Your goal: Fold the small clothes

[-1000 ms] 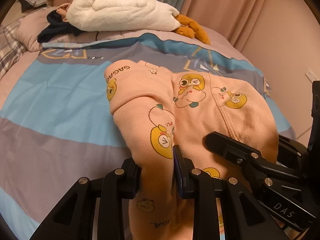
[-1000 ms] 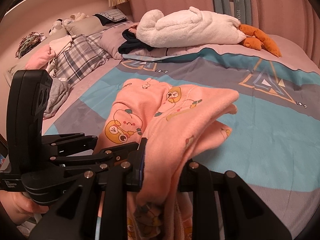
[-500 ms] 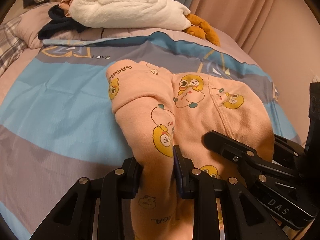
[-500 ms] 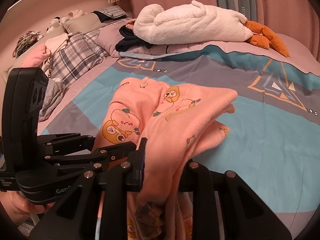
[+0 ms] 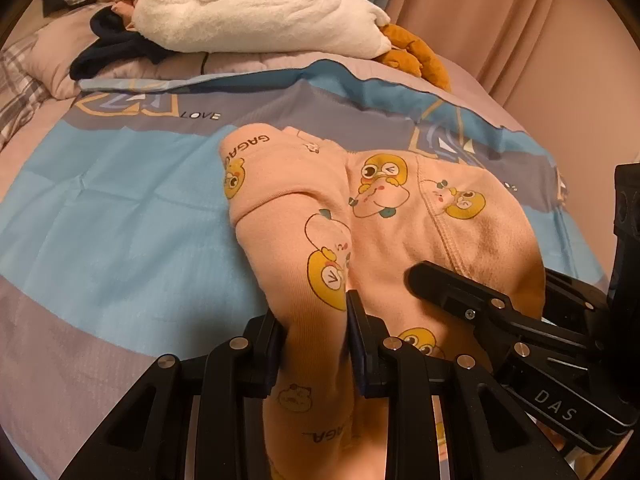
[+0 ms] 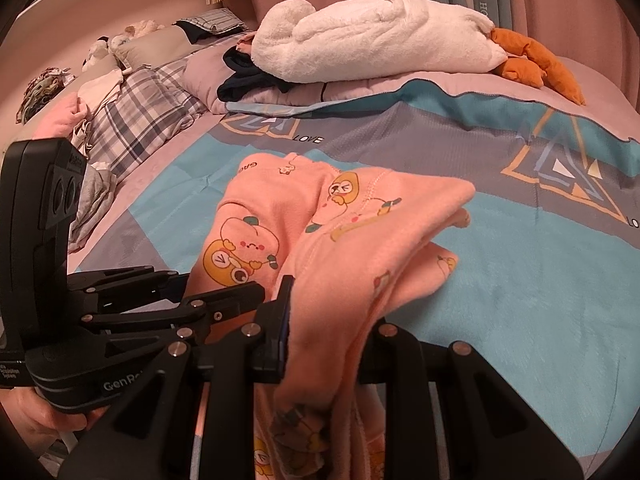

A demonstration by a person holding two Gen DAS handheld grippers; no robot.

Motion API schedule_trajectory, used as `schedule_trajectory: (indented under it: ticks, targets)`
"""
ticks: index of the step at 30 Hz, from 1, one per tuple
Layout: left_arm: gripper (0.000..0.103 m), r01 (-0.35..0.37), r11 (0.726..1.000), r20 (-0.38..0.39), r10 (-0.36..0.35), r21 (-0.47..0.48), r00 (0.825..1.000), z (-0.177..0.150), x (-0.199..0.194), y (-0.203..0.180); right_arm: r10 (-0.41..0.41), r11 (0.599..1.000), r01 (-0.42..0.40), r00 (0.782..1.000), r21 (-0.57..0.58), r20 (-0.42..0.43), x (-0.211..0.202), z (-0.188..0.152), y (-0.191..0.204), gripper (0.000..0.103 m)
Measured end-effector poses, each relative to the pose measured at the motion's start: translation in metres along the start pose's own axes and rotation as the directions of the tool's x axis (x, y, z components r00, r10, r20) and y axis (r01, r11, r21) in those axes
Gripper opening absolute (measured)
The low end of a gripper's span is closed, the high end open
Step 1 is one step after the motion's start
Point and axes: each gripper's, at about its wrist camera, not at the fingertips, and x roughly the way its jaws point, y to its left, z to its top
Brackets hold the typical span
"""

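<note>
A small peach-pink garment (image 5: 384,216) printed with yellow cartoon ducks lies partly folded on the bed; it also shows in the right wrist view (image 6: 344,216). My left gripper (image 5: 316,320) is shut on its near left edge, the cloth bunched between the pads. My right gripper (image 6: 328,320) is shut on the near right edge, the cloth draped over the fingers. The right gripper's fingers (image 5: 472,300) show at the right of the left wrist view, and the left gripper (image 6: 168,300) at the left of the right wrist view. Both hold the near edge lifted off the bed.
The blue, grey and pink bedspread (image 5: 120,216) lies under the garment. A white plush goose (image 5: 256,12) with orange feet and dark clothing (image 5: 112,48) lie at the far end. Plaid pillows and loose clothes (image 6: 132,116) sit at the far left. Pink curtains (image 5: 500,20) hang behind.
Both grippers have moved slightly forward over the bed with the garment's near edge still held. The garment's shape is nearly unchanged.
</note>
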Motion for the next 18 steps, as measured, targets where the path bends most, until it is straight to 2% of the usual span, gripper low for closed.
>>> schedule_trajectory:
  ticks: [18]
  targets:
    - [0.027,-0.014,1.000,0.000,0.014,0.011,1.000,0.008,0.013,0.003,-0.004,1.000,0.004,1.000,0.007,-0.008,0.016,0.006,-0.007,0.024]
